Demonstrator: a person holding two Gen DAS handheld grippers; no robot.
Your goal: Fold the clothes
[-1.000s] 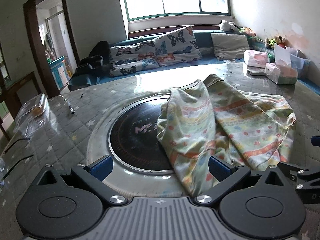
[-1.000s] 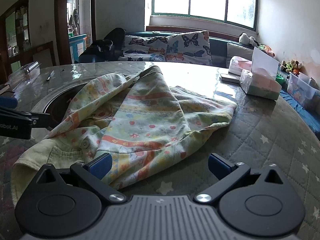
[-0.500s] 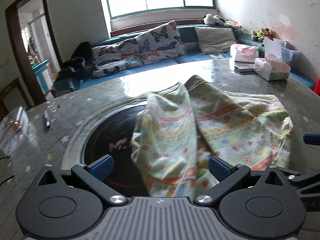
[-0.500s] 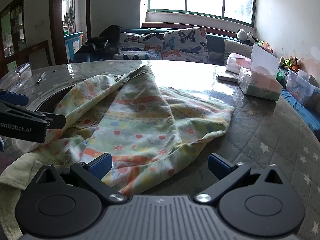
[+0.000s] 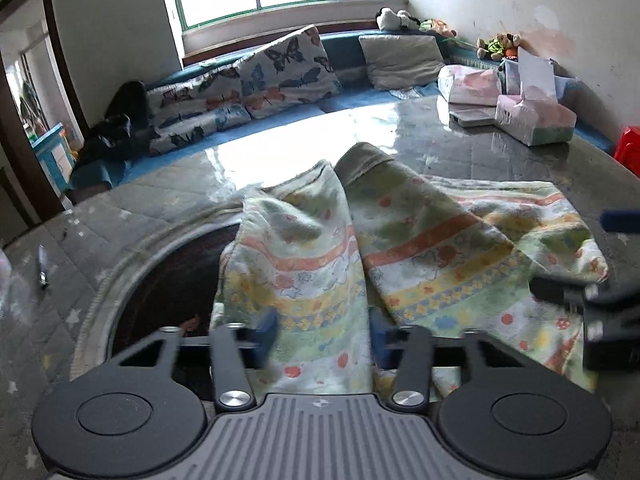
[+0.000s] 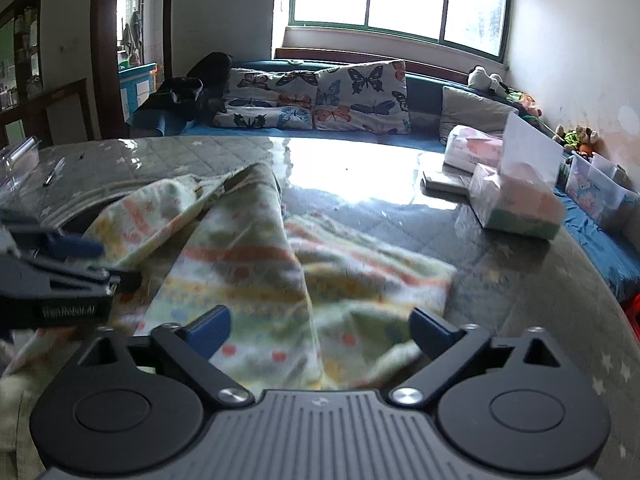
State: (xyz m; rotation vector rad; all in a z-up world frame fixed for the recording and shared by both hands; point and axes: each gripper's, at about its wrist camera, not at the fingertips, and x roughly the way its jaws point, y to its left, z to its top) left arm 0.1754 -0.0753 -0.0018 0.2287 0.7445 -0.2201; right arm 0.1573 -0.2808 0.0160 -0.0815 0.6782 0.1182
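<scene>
Patterned garment (image 5: 400, 264), pale green with orange and yellow bands and red dots, lies crumpled on the round quilted table (image 5: 500, 160), near edge. Part of it drapes over the dark round inset (image 5: 168, 284) at table centre.

Left gripper (image 5: 322, 338): blue pads drawn in, a fold of the garment between them. Frame is blurred here; looks like the jaws are partly closed around the cloth, but firm pinch cannot be confirmed. From the right wrist view the left gripper (image 6: 86, 258) shows at the garment's left side, over the cloth.

Right gripper (image 6: 320, 330): jaws wide apart, nothing held; garment (image 6: 256, 264) lies between and beyond the pads. It shows at the right edge of the left view (image 5: 608, 304), beside the garment's right hem.

Tissue box (image 6: 516, 204) and a flat device (image 6: 444, 188) sit on the far right of the table, well apart from the garment. Pen (image 6: 54, 172) far left. Butterfly cushions (image 6: 340, 98) on the bench under the window.
</scene>
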